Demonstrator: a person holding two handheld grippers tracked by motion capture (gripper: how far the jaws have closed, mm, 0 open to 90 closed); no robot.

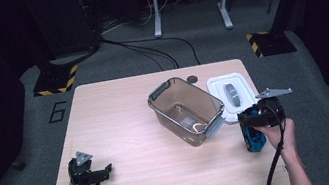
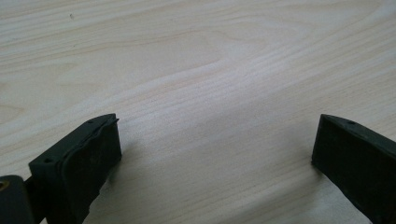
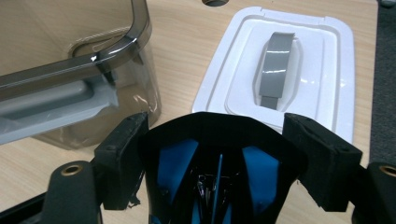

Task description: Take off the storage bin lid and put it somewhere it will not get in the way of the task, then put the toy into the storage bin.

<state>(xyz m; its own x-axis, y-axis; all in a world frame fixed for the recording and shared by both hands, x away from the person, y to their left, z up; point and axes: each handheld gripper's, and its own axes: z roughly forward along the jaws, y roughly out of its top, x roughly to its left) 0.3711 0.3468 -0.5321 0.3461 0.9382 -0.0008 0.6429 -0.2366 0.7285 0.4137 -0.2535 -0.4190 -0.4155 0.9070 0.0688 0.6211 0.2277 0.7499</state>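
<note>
A black-and-blue shoe (image 3: 219,172) sits between the pads (image 3: 122,154) of the right gripper (image 3: 219,158), which clasps it from both sides; in the right gripper view the bottom edge cuts off its lower part, so the shoe's full shape cannot be made out. In the high view the shoe (image 1: 254,139) hangs under the right gripper (image 1: 258,120) at the table's (image 1: 131,179) right front, near the bin's near end and just in front of the lid. Whether it touches the tabletop there is hard to tell.

One clear bin (image 1: 186,110) stands open at mid-table, tilted diagonally, with a grey handle at each end. A pale patch shows through its floor, too dim to identify. One white lid (image 1: 231,95) with a grey handle lies flat to the bin's right, touching or nearly touching it. A small dark disc (image 1: 192,79) lies behind the bin.

The left gripper (image 1: 96,174) rests low at the table's left front, well apart from everything else. Its jaws stand wide apart over bare wood (image 2: 201,93), holding nothing.

Count: one shoe, one bin, one lid, two grippers.
</note>
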